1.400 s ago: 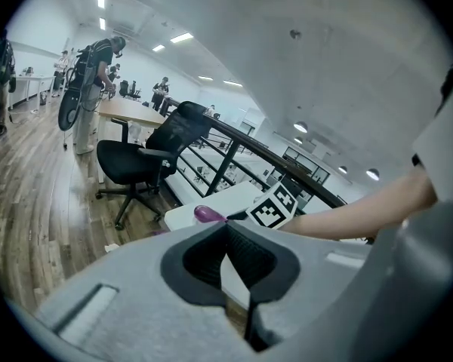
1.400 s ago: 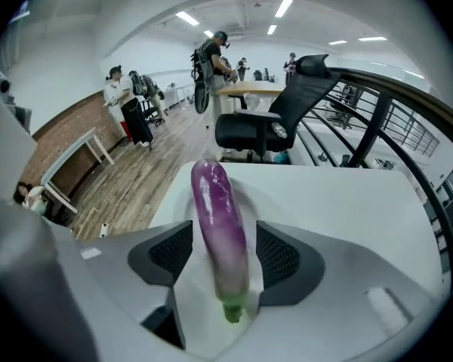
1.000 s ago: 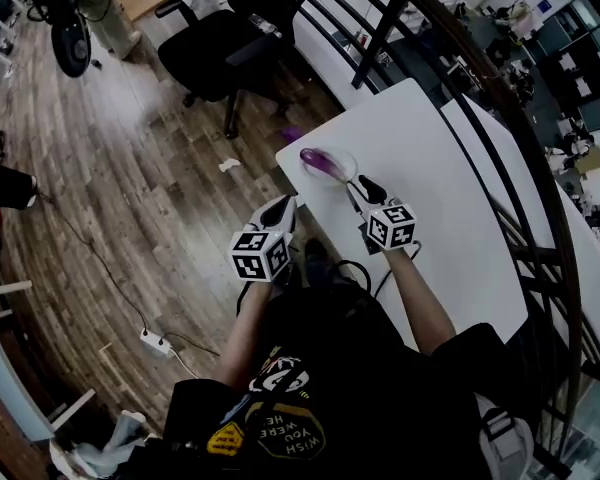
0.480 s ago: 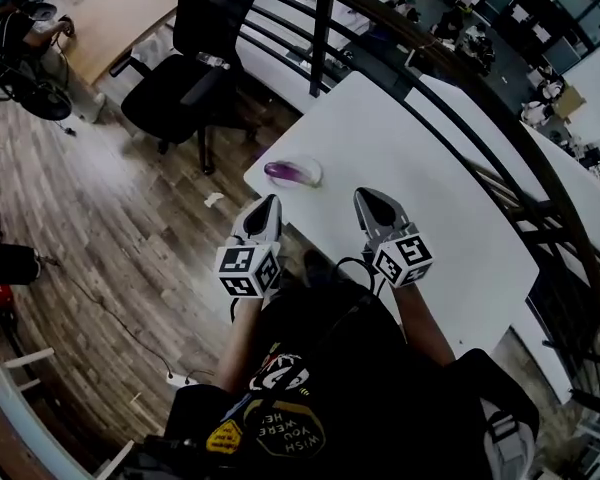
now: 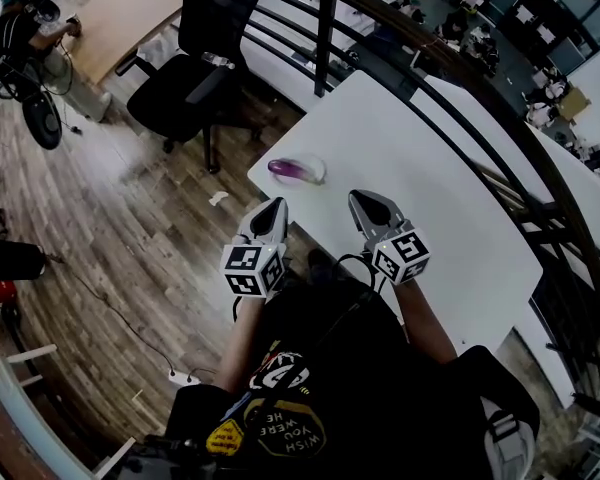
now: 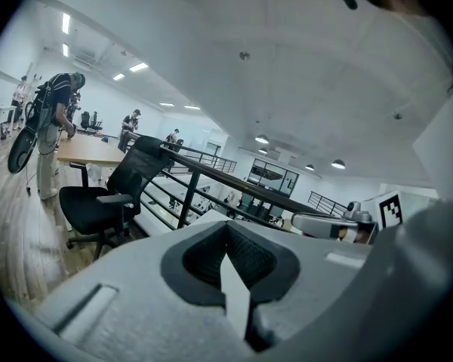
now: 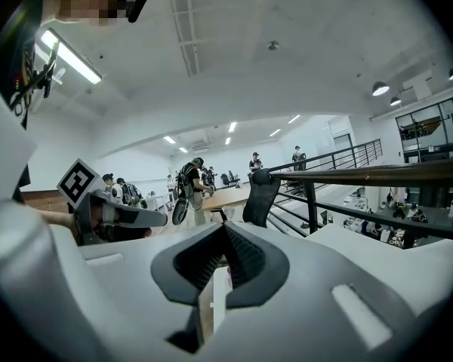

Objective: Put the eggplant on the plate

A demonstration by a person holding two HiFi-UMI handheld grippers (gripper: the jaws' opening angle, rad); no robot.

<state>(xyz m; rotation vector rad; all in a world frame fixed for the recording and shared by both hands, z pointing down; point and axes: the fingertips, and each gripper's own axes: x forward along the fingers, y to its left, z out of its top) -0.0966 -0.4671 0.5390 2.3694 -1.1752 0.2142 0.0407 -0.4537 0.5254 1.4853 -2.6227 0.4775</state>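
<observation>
In the head view, the glossy purple eggplant (image 5: 291, 169) is seen lying on the small clear round plate (image 5: 323, 172), close to the near left corner of the white desk (image 5: 430, 168). Its long axis runs left to right across the picture. It is set ahead of both grippers, apart from each, and is judged nearer the left gripper (image 5: 271, 209) than the right gripper (image 5: 364, 200).

In the left gripper view, the jaws are pressed together with nothing between them.

In the right gripper view, the jaws are likewise closed and empty. The placement is judged done.

Right claw (image 7: 220, 266) closed on nothing, facing a black railing (image 7: 377, 176).
</observation>
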